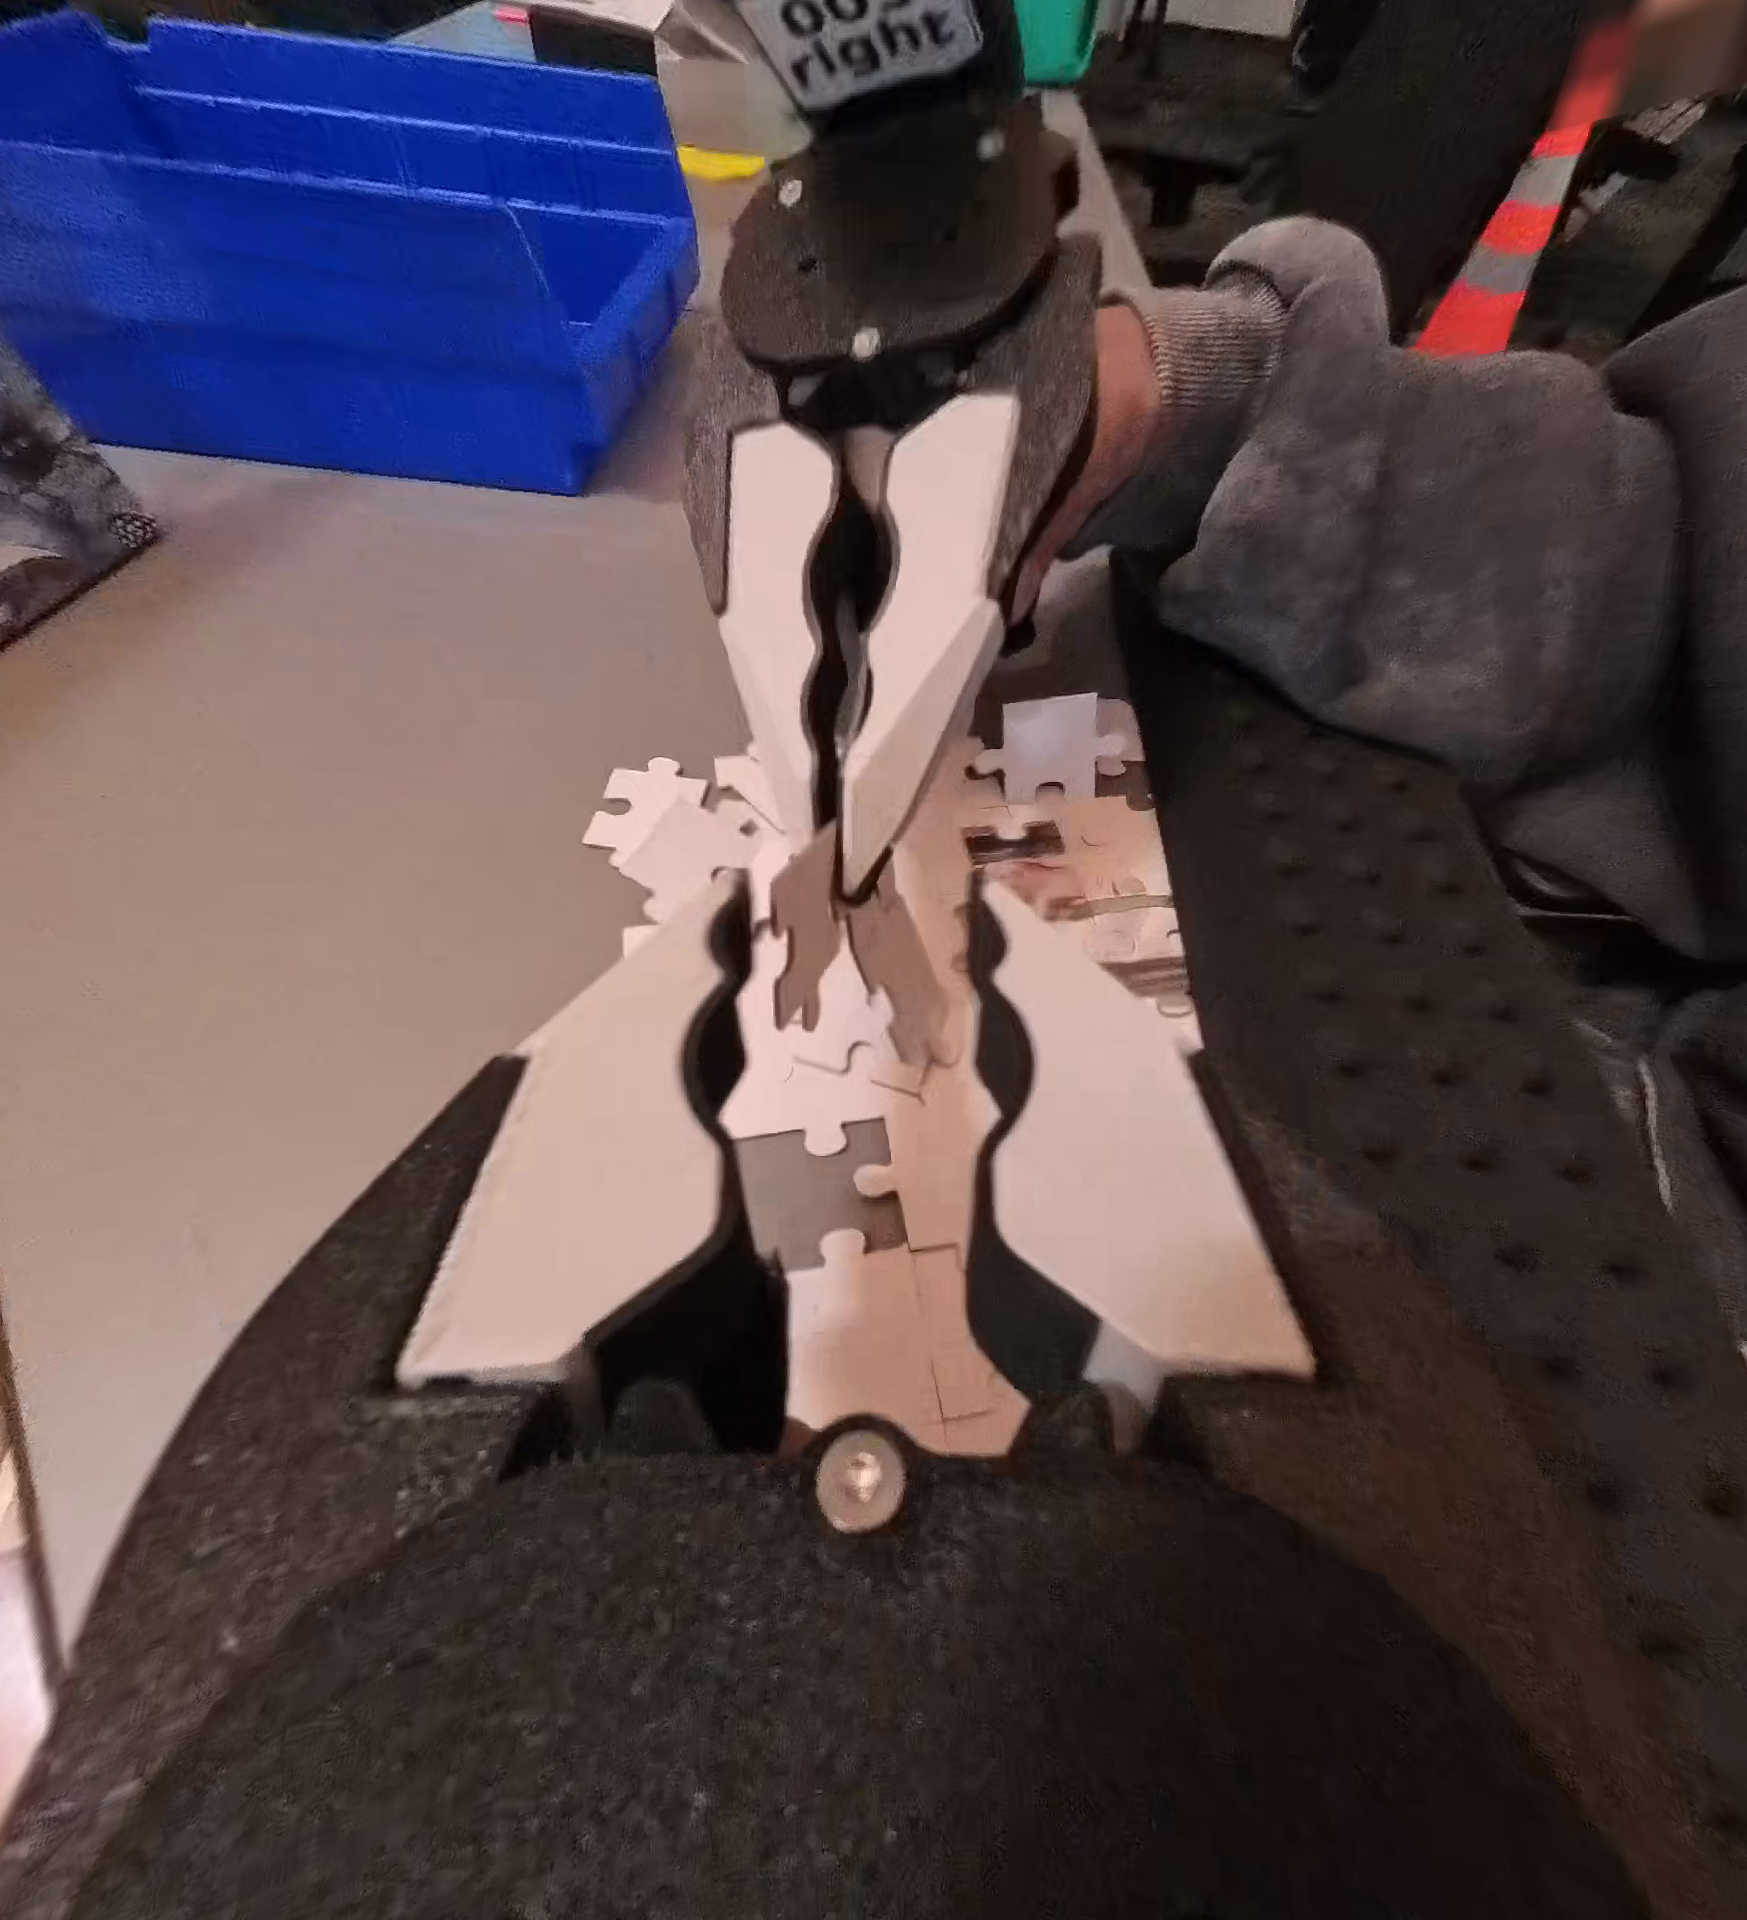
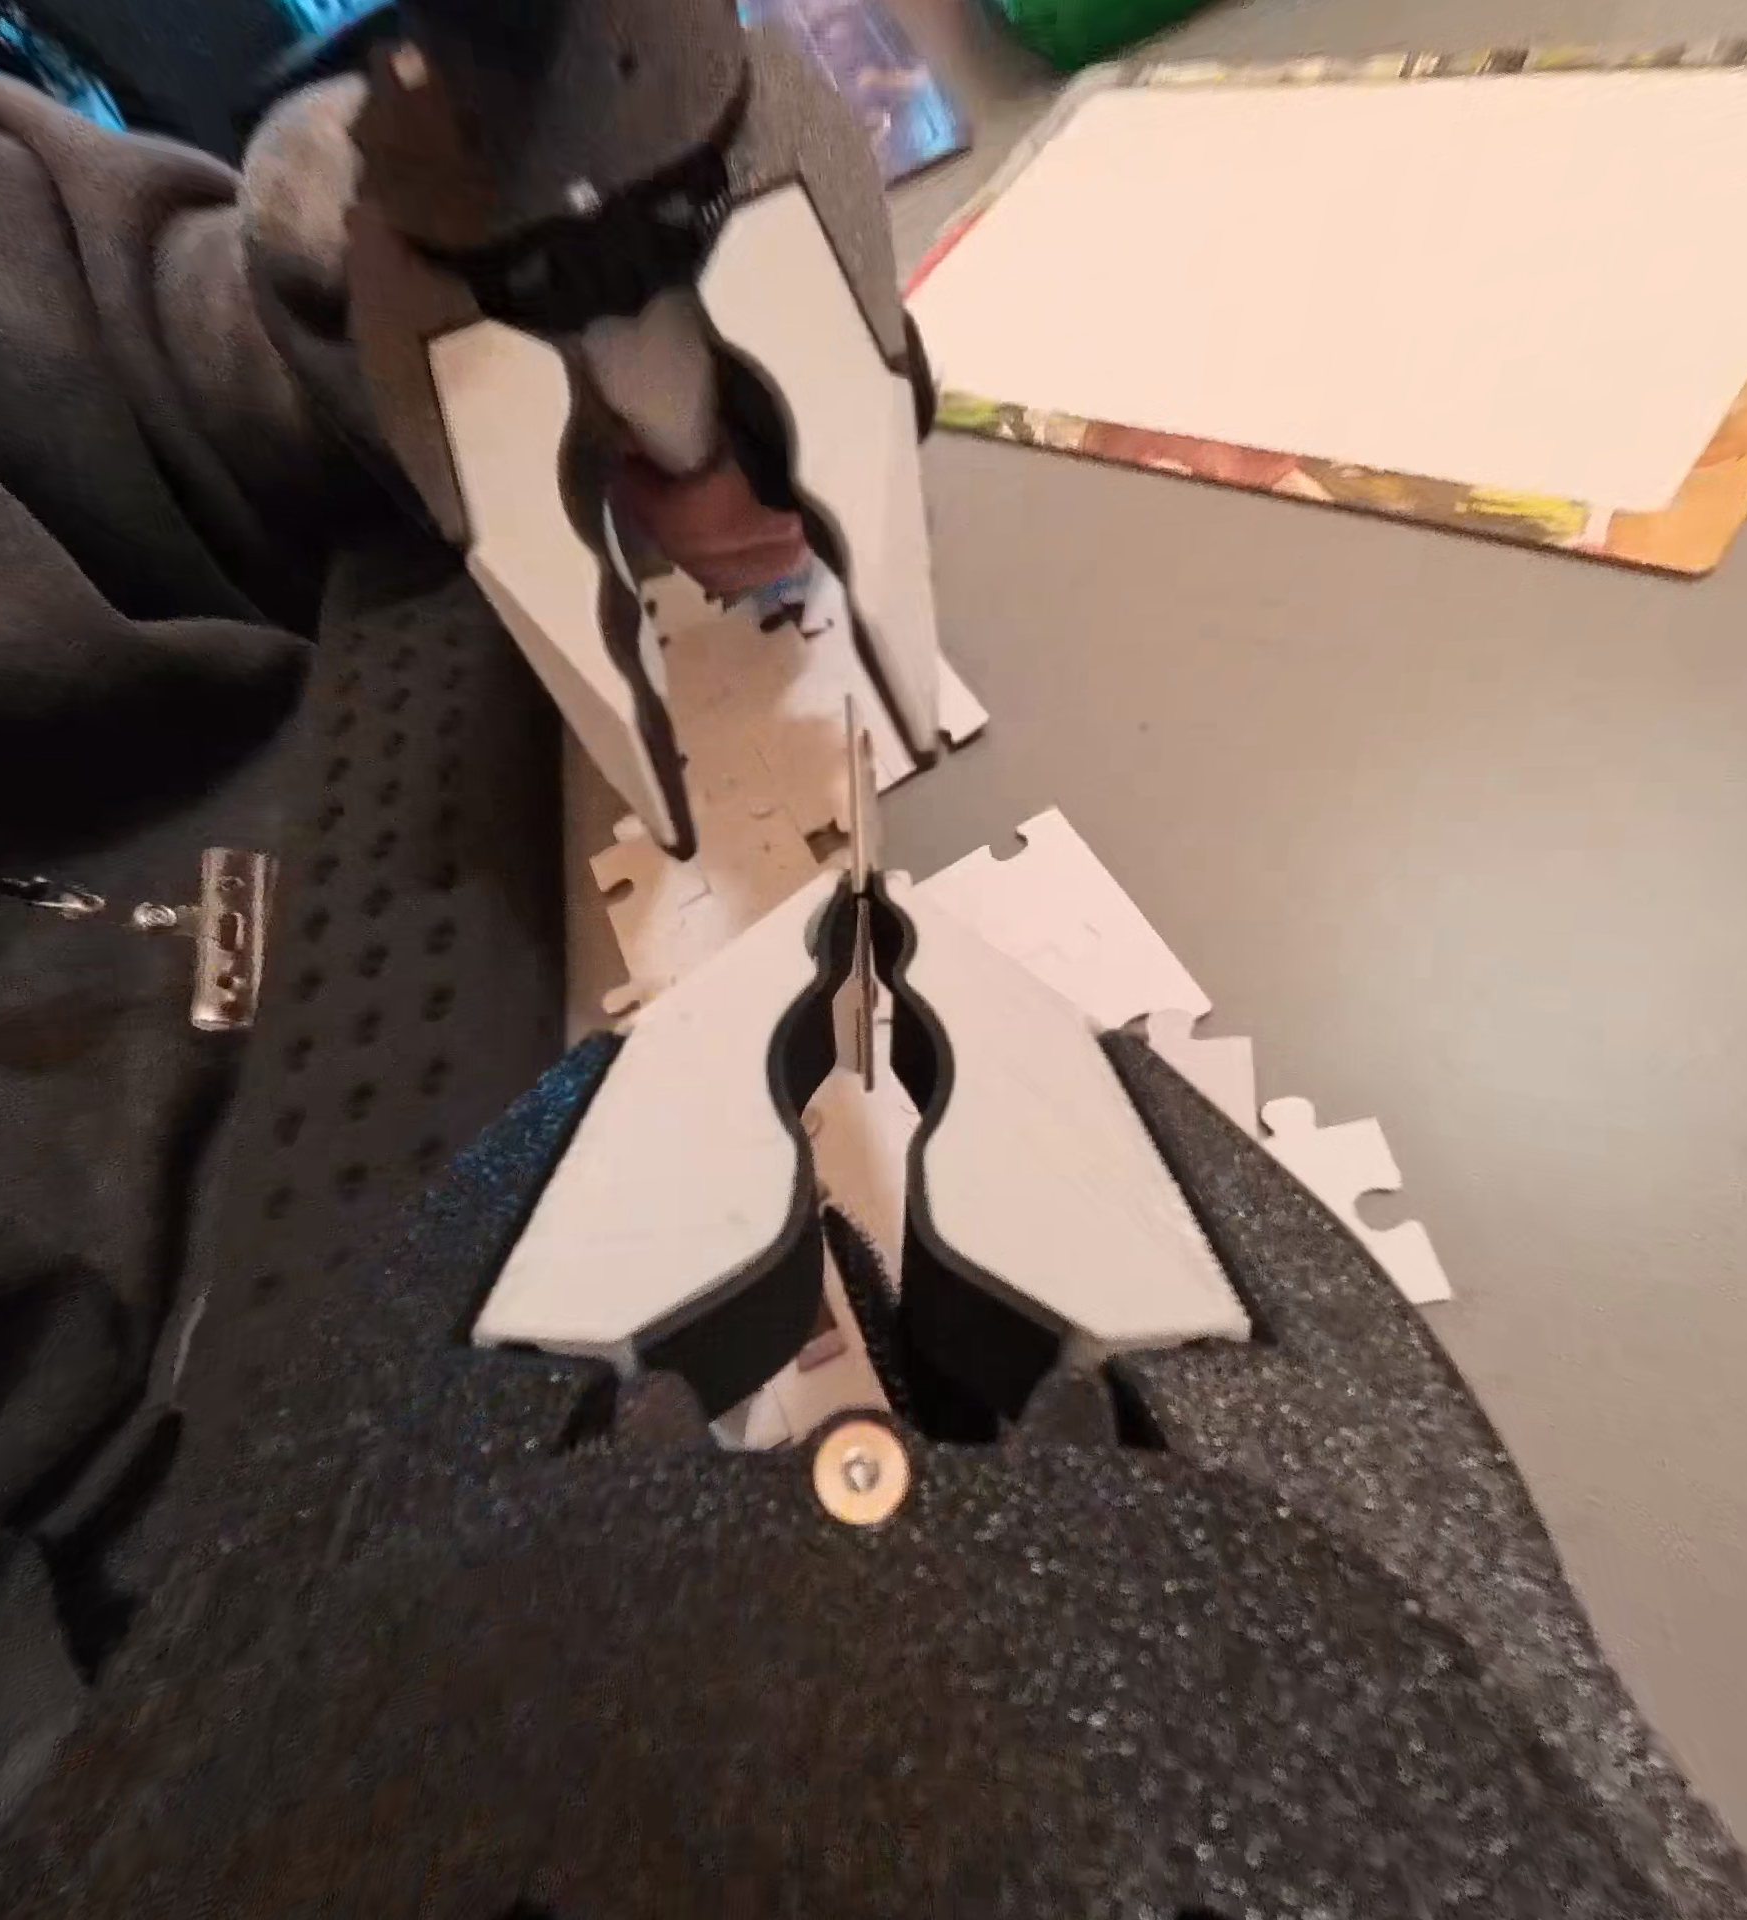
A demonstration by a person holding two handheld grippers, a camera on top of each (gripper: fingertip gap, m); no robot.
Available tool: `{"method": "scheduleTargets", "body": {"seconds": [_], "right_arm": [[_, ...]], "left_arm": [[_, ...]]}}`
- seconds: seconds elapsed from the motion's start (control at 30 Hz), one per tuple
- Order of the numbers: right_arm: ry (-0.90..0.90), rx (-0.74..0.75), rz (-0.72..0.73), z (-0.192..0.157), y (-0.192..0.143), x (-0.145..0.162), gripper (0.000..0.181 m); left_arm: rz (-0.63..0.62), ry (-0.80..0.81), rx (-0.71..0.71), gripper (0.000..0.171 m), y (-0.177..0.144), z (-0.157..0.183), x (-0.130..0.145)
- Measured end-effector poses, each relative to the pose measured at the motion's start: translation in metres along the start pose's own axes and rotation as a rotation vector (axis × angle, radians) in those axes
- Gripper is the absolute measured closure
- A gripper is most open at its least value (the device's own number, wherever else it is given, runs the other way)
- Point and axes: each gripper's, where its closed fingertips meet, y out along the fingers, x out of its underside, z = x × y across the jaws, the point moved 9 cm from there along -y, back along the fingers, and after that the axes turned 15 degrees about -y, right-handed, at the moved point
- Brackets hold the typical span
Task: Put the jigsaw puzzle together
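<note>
left wrist view: left gripper [image 1: 853, 914] at 6 o'clock, jaws apart at a middling gap, nothing between them. under the gap lies the puzzle [image 1: 884, 1299], pale pieces joined face down on the grey table [image 1: 329, 831], with one dark piece [image 1: 807, 1195] among them. loose pieces [image 1: 661, 821] scattered at about 11 o'clock from the left tips. more pieces [image 1: 1051, 748], some picture side up, at 1 o'clock.

right gripper [image 1: 838, 862] comes down from 12 o'clock, jaws nearly closed, pinching a grey piece [image 1: 848, 956] that hangs below its tips just above the puzzle. a hand [image 1: 1118, 416] in a grey sleeve [image 1: 1420, 520] holds it from 2 o'clock.

blue bin [image 1: 329, 270] at 10 o'clock. a printed box [image 1: 7, 499] at 9 o'clock. another printed edge at 7 o'clock, too cropped to tell.

right wrist view: right gripper [image 2: 861, 883] narrow, clamped on the piece [image 2: 861, 831], seen edge-on and upright. left gripper [image 2: 796, 790] opposite at 12 o'clock, tips down on the puzzle [image 2: 734, 790], jaws apart. white loose pieces [image 2: 1087, 935] at 2 o'clock of the right tips. a white board [image 2: 1368, 270] with a coloured border lies flat at 1 o'clock. a metal clip [image 2: 230, 935] on dark cloth at 9 o'clock.
</note>
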Motion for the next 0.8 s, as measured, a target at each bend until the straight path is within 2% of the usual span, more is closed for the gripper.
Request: {"method": "scheduleTargets", "body": {"seconds": [0.03,0.07,0.17,0.33,0.37,0.43,0.47,0.5,0.53,0.6,0.67,0.7,0.77,0.8], "right_arm": [[-0.013,-0.007,-0.037,-0.001,0.005,0.002,0.179],[-0.025,-0.010,-0.049,-0.003,0.007,0.002,0.179],[-0.048,0.030,-0.031,-0.001,0.007,0.001,0.178],[-0.038,0.138,-0.145,0.012,0.008,0.018,0.179],[-0.030,0.166,-0.114,0.014,0.004,0.015,0.179],[-0.005,0.220,0.049,0.019,-0.010,-0.001,0.179],[0.018,0.277,0.144,0.023,-0.020,-0.009,0.179],[0.053,0.334,0.246,0.028,-0.030,-0.016,0.179],[0.078,0.316,0.332,0.028,-0.038,-0.020,0.179],[0.104,0.196,0.428,0.021,-0.041,-0.024,0.179],[0.109,0.123,0.452,0.013,-0.037,-0.027,0.179],[0.113,0.086,0.453,0.010,-0.034,-0.029,0.179],[0.120,0.073,0.441,0.010,-0.030,-0.029,0.179],[0.116,0.107,0.410,0.013,-0.030,-0.027,0.179]], "left_arm": [[-0.005,0.004,0.000,0.159,0.001,0.000,0.000],[-0.023,0.009,-0.014,0.169,0.002,-0.002,0.002],[-0.024,-0.043,-0.006,0.170,-0.001,-0.008,0.003],[0.001,-0.105,-0.083,0.171,-0.013,-0.026,0.003],[0.011,-0.118,-0.108,0.171,-0.015,-0.030,0.003],[0.009,-0.127,-0.162,0.170,-0.014,-0.034,0.005],[0.006,-0.118,-0.216,0.156,-0.012,-0.036,0.006],[0.003,-0.100,-0.264,0.126,-0.009,-0.036,0.006],[0.005,-0.092,-0.266,0.107,-0.007,-0.033,0.004],[0.059,-0.125,-0.170,0.106,-0.003,-0.023,-0.004],[0.139,-0.158,-0.089,0.108,-0.002,-0.017,-0.015],[0.171,-0.164,-0.049,0.118,-0.002,-0.015,-0.018],[0.162,-0.143,0.010,0.170,-0.001,-0.012,-0.018],[0.146,-0.131,0.012,0.170,-0.002,-0.012,-0.016]]}}
